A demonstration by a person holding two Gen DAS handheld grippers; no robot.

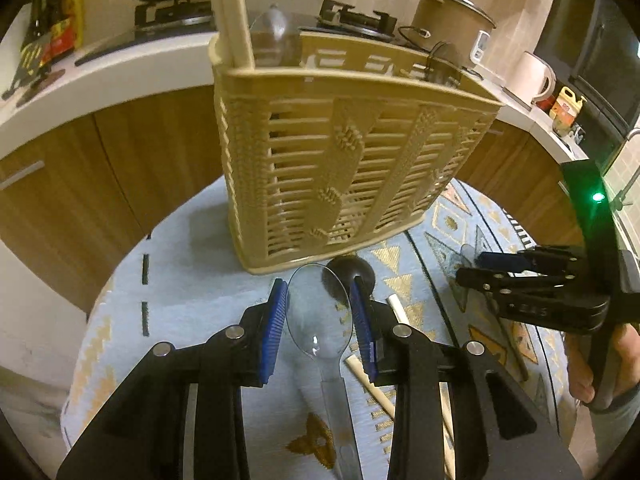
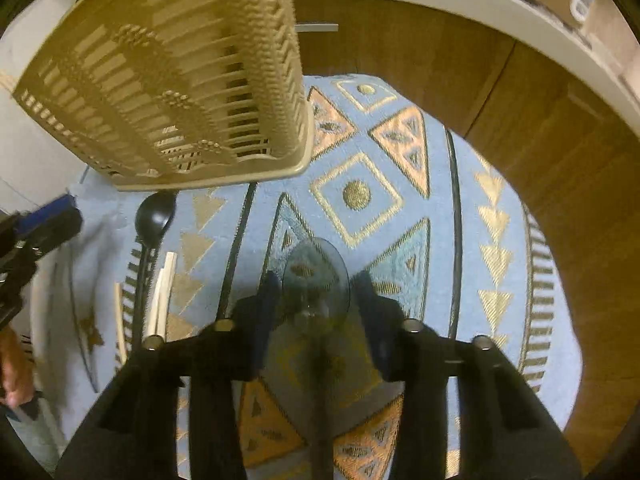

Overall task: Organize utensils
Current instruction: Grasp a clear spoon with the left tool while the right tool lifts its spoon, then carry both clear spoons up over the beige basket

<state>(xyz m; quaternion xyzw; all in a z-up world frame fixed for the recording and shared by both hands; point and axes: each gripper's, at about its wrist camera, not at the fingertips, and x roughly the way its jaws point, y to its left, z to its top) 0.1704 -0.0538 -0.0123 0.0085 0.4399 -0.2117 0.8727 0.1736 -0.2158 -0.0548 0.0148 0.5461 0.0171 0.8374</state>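
Observation:
A beige plastic utensil basket stands on the blue patterned cloth; it also shows in the right wrist view. It holds a chopstick and clear spoons. My left gripper is open around a clear plastic spoon lying on the cloth. A black spoon and loose chopsticks lie beside it. My right gripper straddles a smoky clear spoon, jaws apart; whether it grips is unclear. The right gripper shows in the left wrist view.
The black spoon and chopsticks lie left of the right gripper. Wooden cabinets and a white counter curve behind the table, with a stove, a pot and a kettle.

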